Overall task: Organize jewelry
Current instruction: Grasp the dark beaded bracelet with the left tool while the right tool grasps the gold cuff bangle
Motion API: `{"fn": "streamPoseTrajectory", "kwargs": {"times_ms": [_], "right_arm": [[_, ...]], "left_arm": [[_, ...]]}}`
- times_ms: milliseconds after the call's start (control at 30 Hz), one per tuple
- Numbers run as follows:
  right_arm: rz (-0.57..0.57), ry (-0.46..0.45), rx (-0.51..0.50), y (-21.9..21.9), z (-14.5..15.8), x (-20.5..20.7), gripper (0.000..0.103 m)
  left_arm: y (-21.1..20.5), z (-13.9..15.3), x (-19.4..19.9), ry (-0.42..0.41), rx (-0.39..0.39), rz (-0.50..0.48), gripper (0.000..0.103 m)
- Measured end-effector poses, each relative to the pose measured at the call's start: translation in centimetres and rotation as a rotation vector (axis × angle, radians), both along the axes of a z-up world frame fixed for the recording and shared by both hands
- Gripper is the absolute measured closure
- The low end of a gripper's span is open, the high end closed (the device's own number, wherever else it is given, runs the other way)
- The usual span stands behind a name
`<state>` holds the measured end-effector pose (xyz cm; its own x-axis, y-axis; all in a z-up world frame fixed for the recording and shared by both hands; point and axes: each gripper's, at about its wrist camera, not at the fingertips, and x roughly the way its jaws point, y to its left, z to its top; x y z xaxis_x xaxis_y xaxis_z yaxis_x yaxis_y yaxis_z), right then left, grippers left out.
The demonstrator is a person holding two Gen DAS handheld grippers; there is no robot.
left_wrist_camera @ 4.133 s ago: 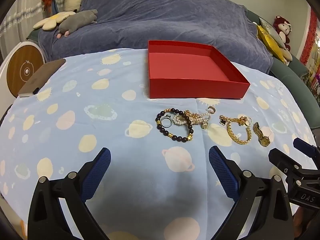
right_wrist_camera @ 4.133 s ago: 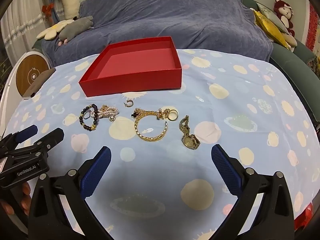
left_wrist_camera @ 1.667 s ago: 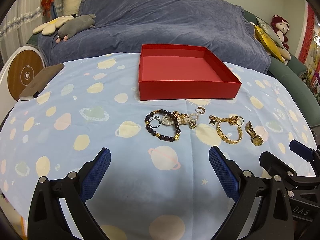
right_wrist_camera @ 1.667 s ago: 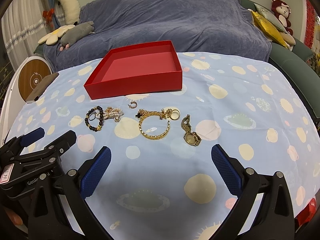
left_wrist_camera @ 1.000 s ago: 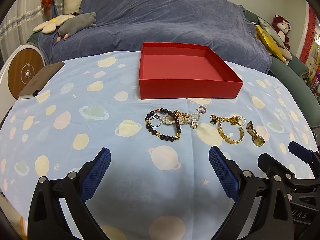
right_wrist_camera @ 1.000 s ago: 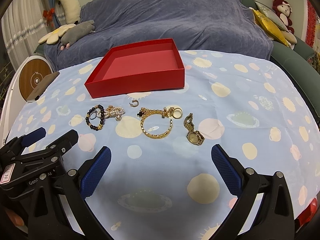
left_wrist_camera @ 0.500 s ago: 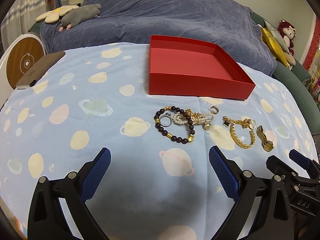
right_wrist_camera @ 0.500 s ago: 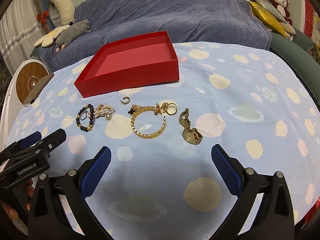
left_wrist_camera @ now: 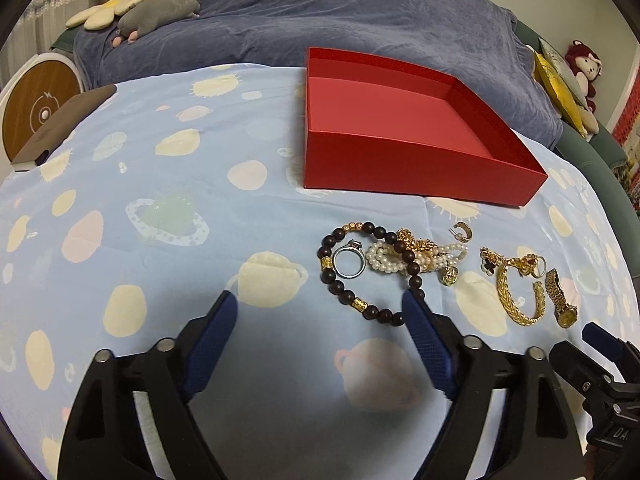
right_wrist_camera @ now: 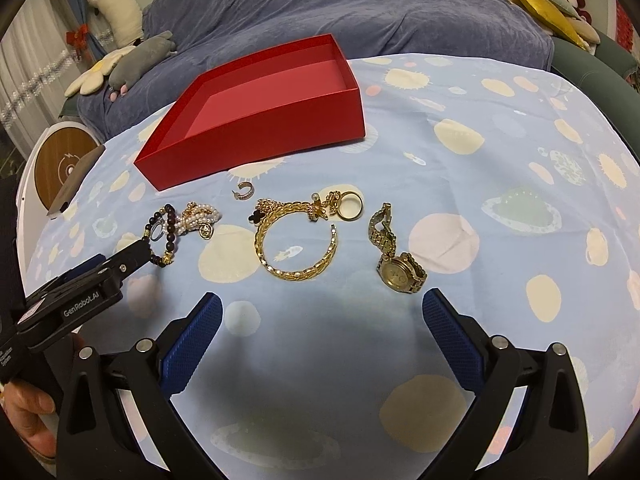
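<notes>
A: What has changed at the left gripper (left_wrist_camera: pixel 320 304)?

B: Its jaws have just been closing from full width. They are still apart, with bare tabletop (left_wrist_camera: pixel 160 184) between them. The bead bracelet (left_wrist_camera: pixel 362 272) lies just beside the right-hand pad, outside the gap; whether they touch cannot be told. The view also sits closer over the jewelry than a second ago.

A: And the right gripper (right_wrist_camera: pixel 320 312)?

B: Wide, holding nothing. The gold bangle (right_wrist_camera: pixel 298 240) and the watch (right_wrist_camera: pixel 394 254) lie just ahead of it.

A: What does this mean for the task?

B: Probably a first pick is being set up. The red box (left_wrist_camera: pixel 400 164) beyond the jewelry is empty, so nothing is sorted yet.
</notes>
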<state>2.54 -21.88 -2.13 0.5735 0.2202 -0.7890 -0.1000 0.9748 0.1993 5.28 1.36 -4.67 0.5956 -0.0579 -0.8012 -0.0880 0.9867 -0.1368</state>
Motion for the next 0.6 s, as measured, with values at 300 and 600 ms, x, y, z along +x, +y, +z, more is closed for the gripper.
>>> {"fn": "streamPoseTrajectory", "kwargs": {"times_ms": [300, 600], "right_arm": [[0.017, -0.011, 0.004, 0.2, 0.0, 0.9, 0.005], [0.028, -0.006, 0.023, 0.3, 0.1, 1.0, 0.005]], "left_arm": [[-0.9, -0.5, 0.9, -0.043, 0.087, -0.027, 0.061], [-1.0, -0.3, 1.0, -0.042, 0.053, -0.075, 0.098]]}}
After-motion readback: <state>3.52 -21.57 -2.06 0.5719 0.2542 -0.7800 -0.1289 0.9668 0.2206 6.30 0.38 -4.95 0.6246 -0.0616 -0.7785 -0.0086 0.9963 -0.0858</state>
